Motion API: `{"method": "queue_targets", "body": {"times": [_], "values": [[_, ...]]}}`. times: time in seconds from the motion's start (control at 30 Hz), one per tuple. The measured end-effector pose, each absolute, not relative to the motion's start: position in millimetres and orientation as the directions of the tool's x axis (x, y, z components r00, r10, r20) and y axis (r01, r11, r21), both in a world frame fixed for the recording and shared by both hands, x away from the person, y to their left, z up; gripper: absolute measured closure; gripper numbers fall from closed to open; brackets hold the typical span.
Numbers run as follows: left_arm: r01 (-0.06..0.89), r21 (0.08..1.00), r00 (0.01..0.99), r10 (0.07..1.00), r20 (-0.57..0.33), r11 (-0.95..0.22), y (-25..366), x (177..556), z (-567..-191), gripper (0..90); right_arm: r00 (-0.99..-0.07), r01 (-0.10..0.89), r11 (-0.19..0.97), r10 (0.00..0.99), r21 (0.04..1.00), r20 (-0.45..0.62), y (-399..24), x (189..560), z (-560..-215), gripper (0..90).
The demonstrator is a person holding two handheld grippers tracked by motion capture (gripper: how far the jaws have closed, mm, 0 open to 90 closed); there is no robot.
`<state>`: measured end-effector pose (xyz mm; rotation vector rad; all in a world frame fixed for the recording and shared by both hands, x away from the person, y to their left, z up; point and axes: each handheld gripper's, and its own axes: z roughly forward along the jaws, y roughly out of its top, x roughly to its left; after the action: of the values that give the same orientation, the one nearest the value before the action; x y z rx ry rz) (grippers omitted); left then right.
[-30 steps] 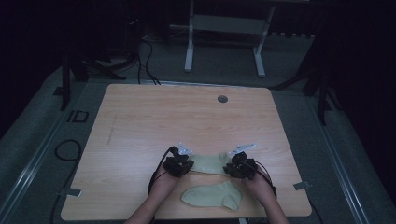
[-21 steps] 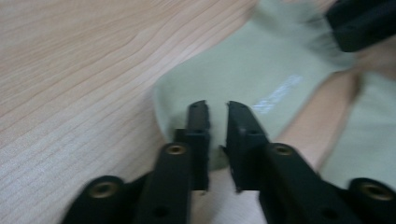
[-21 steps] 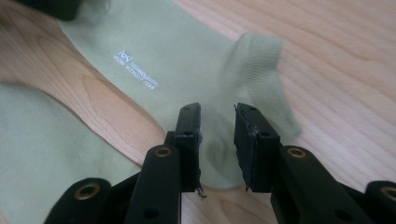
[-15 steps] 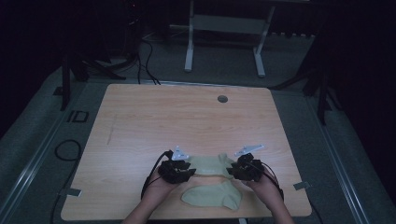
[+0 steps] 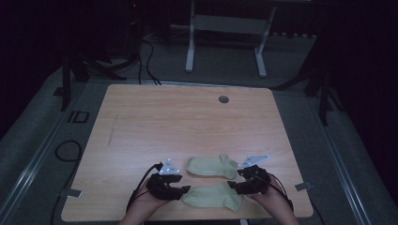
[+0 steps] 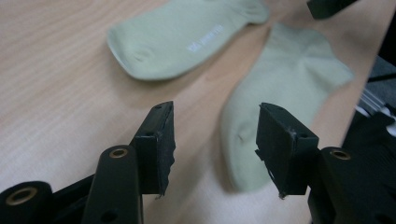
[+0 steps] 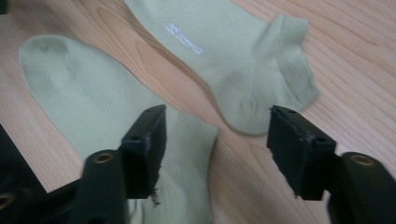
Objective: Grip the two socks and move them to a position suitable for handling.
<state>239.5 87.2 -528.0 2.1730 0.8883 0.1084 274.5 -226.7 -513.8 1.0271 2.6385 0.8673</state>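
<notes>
Two pale green ankle socks lie flat near the table's front edge. The far sock [image 5: 211, 166] [image 6: 187, 37] [image 7: 233, 60] carries small white lettering. The near sock [image 5: 213, 196] [image 6: 280, 93] [image 7: 93, 112] lies just in front of it. My left gripper [image 5: 184, 189] [image 6: 214, 149] is open at the near sock's toe end, with nothing between its jaws. My right gripper [image 5: 233, 186] [image 7: 217, 149] is open over the near sock's cuff end, beside the far sock's heel.
The wooden table [image 5: 178, 122] has a round grey cable hole [image 5: 224, 99] at the back. A white stand [image 5: 225, 28] and cables [image 5: 145, 56] sit on the floor beyond it. Both hands rest at the table's front edge.
One sock has been drawn out and laid down, so two separate socks now lie side by side. Both grippers have let go and pulled back toward the front edge.
</notes>
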Motion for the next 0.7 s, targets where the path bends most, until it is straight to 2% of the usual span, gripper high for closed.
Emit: {"method": "queue_targets", "body": {"times": [0.07,0.13,0.23,0.33,0.43,0.7], "values": [[0.564,0.687,0.753,0.627,-0.201,-0.458,88.0,234.8,-529.3,44.8,-0.748,0.565,0.591,0.662,0.575,0.055,-231.1,269.9,-514.3,42.0],[0.569,0.681,0.751,0.628,-0.203,-0.461,87.8,231.5,-532.0,41.8,-0.745,0.560,0.594,0.666,0.578,0.038,-234.6,264.2,-515.4,42.5],[0.575,0.676,0.746,0.635,-0.202,-0.460,87.2,229.1,-536.2,41.6,-0.743,0.556,0.591,0.669,0.585,0.031,-237.8,258.2,-517.0,43.3],[0.589,0.662,0.739,0.640,-0.210,-0.463,81.9,224.9,-547.2,41.8,-0.737,0.559,0.585,0.675,0.587,0.029,-244.0,246.6,-524.2,52.1],[0.595,0.650,0.736,0.646,-0.204,-0.473,78.8,223.5,-552.9,43.4,-0.735,0.572,0.588,0.677,0.572,0.039,-247.1,241.6,-531.3,54.7],[0.590,0.639,0.744,0.639,-0.193,-0.494,75.3,223.8,-560.6,64.2,-0.746,0.574,0.627,0.666,0.526,0.020,-244.0,237.9,-544.7,67.0]]}}
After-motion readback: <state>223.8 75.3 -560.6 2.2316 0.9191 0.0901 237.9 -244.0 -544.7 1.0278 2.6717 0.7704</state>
